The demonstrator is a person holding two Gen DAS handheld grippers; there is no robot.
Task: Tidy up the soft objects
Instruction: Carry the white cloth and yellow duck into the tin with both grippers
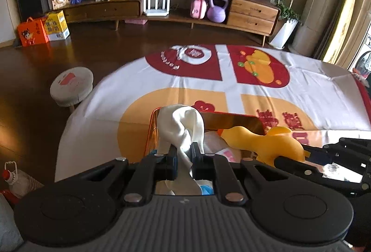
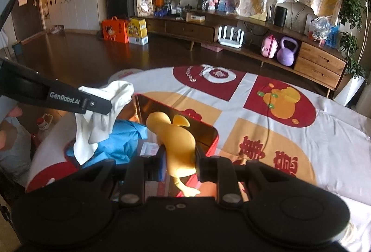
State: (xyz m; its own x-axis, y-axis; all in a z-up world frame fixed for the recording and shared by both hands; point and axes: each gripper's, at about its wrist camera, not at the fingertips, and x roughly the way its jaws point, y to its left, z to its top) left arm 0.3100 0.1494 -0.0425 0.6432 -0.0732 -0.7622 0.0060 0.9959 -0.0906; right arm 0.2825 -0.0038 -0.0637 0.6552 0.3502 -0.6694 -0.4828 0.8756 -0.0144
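My left gripper (image 1: pixel 184 152) is shut on a white cloth (image 1: pixel 183 126) and holds it above the left end of a red box (image 1: pixel 234 121) with a shiny gold inside. My right gripper (image 2: pixel 180 154) is shut on a yellow rubber duck (image 2: pixel 176 138) and holds it over the same red box (image 2: pixel 208 136). In the right wrist view the left gripper (image 2: pixel 97 104) holds the white cloth (image 2: pixel 99 122) over a blue cloth (image 2: pixel 120 143) lying at the box's left end. The duck also shows in the left wrist view (image 1: pixel 264 140). A white packet (image 2: pixel 149 150) lies inside the box.
The box stands on a round table under a white, red and orange cloth (image 1: pixel 231 94). A round stool (image 1: pixel 71 86) stands left of the table. A long wooden TV cabinet (image 1: pixel 185 10) runs along the far wall. A bottle (image 1: pixel 11 175) stands low at the left.
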